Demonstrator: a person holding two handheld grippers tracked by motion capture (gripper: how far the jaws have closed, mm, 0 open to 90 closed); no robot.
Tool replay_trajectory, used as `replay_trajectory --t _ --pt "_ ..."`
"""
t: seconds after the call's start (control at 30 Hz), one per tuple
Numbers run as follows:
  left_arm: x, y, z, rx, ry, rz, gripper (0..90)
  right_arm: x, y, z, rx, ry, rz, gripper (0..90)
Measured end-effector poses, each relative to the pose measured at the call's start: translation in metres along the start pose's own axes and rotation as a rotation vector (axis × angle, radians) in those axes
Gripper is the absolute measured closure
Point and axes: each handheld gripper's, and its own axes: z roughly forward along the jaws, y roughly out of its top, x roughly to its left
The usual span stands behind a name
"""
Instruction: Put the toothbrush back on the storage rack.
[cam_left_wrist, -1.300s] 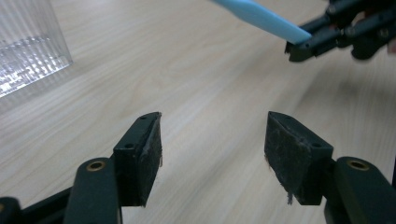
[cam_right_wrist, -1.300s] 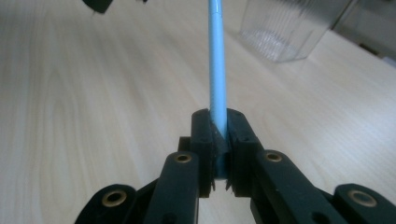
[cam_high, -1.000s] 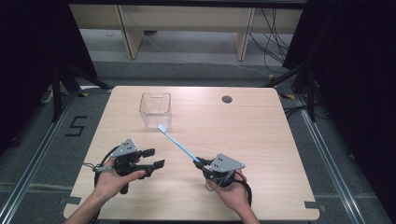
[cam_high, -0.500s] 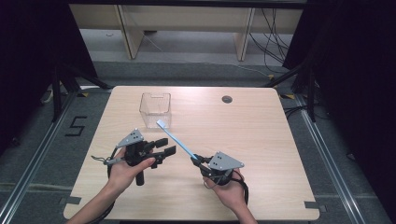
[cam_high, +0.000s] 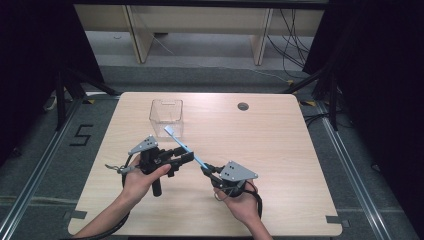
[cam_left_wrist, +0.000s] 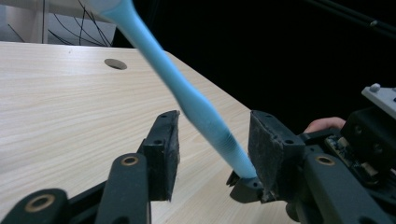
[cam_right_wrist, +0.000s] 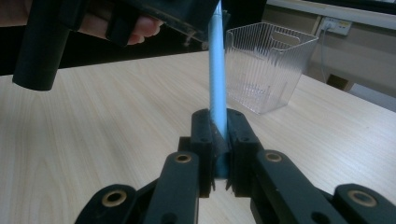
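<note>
High view: the right claw (cam_high: 206, 170) clamps the blue toothbrush (cam_high: 182, 146) low above the table (cam_high: 280, 150).

Left gripper view: the left claw (cam_left_wrist: 212, 140), just closing, straddles the handle unpressed; centre it first.

Right gripper view: hold steady beside the clear bin (cam_right_wrist: 268, 70).

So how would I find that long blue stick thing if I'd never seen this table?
Start at the wooden table and find the clear plastic bin at its far side. Just in front of it, the light blue toothbrush slants up from the right gripper. It is the one blue, thin thing there.
</note>
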Motion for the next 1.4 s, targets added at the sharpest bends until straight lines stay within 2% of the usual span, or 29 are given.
replay_trajectory --t 0.23,0.27,0.43,0.63,0.67,0.7,0.77,0.83,0.9,1.0,1.03,1.07,1.13,1.17,1.2,1.3,1.33,1.4 --pt "0.000 0.003 0.001 -0.022 0.005 0.000 60.2 0.003 0.001 0.002 -0.002 -0.020 0.001 83.7" --pt "0.000 0.003 0.001 -0.029 0.001 -0.002 64.3 0.003 0.001 0.002 -0.005 -0.025 0.003 83.7" --pt "-0.001 0.004 0.001 -0.049 -0.014 -0.001 68.4 0.005 0.001 0.003 -0.008 -0.031 0.008 83.5" --pt "-0.005 0.006 0.002 -0.067 -0.042 0.021 73.1 0.006 0.001 0.006 0.009 -0.028 -0.005 82.7" --pt "-0.006 0.007 0.002 -0.071 -0.050 0.025 73.9 0.006 0.001 0.007 0.000 -0.015 -0.004 82.4" --pt "-0.007 0.007 0.002 -0.073 -0.056 0.029 74.9 0.007 0.001 0.008 0.009 -0.025 -0.006 81.8" --pt "-0.010 0.007 0.003 -0.073 -0.073 0.052 77.9 0.010 0.002 0.011 0.019 -0.009 -0.011 79.5" --pt "-0.011 0.007 0.004 -0.070 -0.077 0.059 78.9 0.011 0.002 0.012 0.029 -0.009 -0.016 78.8" --pt "-0.013 0.007 0.004 -0.070 -0.084 0.083 80.2 0.013 0.002 0.015 0.028 -0.007 -0.028 77.3" --pt "-0.014 0.008 0.004 -0.068 -0.090 0.100 80.7 0.015 0.004 0.017 0.028 -0.003 -0.030 71.7" --pt "-0.015 0.008 0.004 -0.066 -0.090 0.106 80.8 0.016 0.004 0.018 0.034 -0.003 -0.032 67.4" --pt "-0.015 0.008 0.004 -0.071 -0.093 0.106 80.8 0.016 0.004 0.018 0.034 -0.003 -0.032 67.4" --pt "-0.016 0.010 0.002 -0.075 -0.088 0.119 80.9 0.015 0.004 0.018 0.025 -0.013 -0.033 60.6" --pt "-0.016 0.010 0.001 -0.074 -0.080 0.126 80.9 0.015 0.004 0.018 0.025 -0.013 -0.033 60.6" --pt "-0.015 0.011 -0.001 -0.080 -0.060 0.138 80.9 0.015 0.004 0.016 0.029 -0.043 -0.029 57.0" --pt "-0.013 0.012 -0.003 -0.087 -0.043 0.147 80.9 0.014 0.004 0.014 0.035 -0.045 -0.025 54.3" --pt "-0.012 0.013 -0.006 -0.087 -0.016 0.160 80.9 0.014 0.004 0.012 0.039 -0.062 -0.033 52.5" --pt "-0.011 0.014 -0.007 -0.090 -0.002 0.165 81.0 0.014 0.004 0.012 0.042 -0.066 -0.034 52.1"
